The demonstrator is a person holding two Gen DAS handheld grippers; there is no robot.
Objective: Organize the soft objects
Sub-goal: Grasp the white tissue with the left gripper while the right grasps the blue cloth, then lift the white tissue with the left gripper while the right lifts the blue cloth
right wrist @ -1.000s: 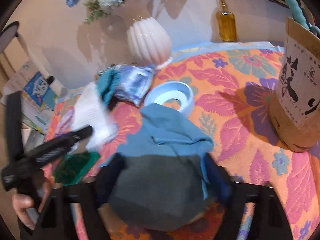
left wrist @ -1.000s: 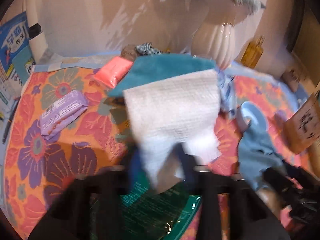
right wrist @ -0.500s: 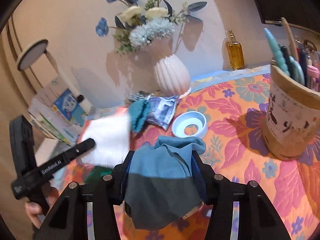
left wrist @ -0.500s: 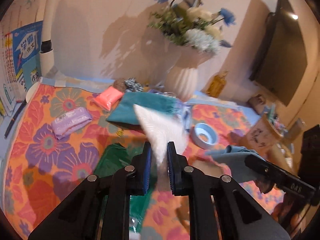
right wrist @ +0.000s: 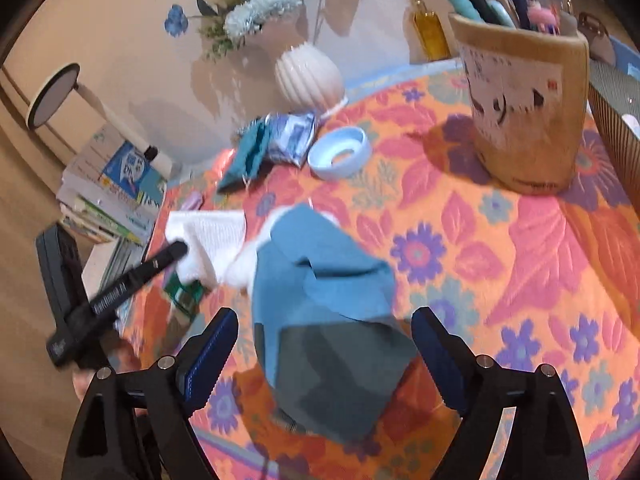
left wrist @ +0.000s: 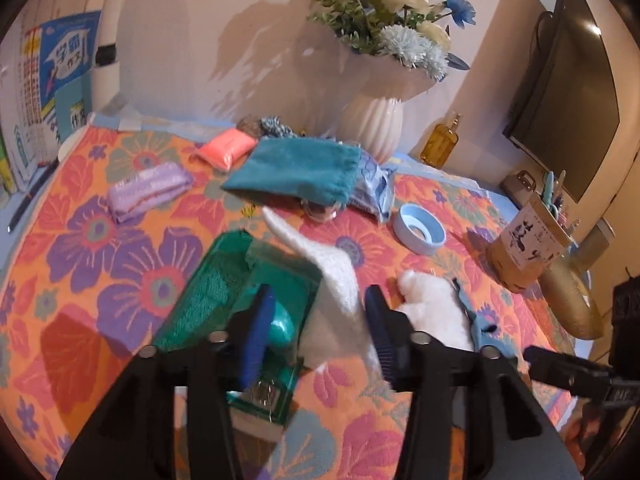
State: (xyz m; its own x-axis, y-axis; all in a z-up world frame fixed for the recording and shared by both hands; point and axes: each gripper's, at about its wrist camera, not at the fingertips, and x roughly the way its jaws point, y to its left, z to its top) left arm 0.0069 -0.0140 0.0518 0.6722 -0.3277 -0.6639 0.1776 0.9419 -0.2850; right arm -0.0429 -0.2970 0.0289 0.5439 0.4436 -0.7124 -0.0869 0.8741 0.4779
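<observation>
Both cloths had left our claws: left claw (left wrist: 316, 330) opening around white cloth (left wrist: 336, 280), right claw (right wrist: 324, 354) opening over blue cloth (right wrist: 320, 280), just right of it. We advise withdrawing straight back.

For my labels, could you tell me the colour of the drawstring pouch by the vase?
The pouch is teal, clearest in the left wrist view.

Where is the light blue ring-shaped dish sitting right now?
In the left wrist view the light blue ring dish sits right of centre on the floral cloth, between the teal pouch and the tan pen holder.
</observation>
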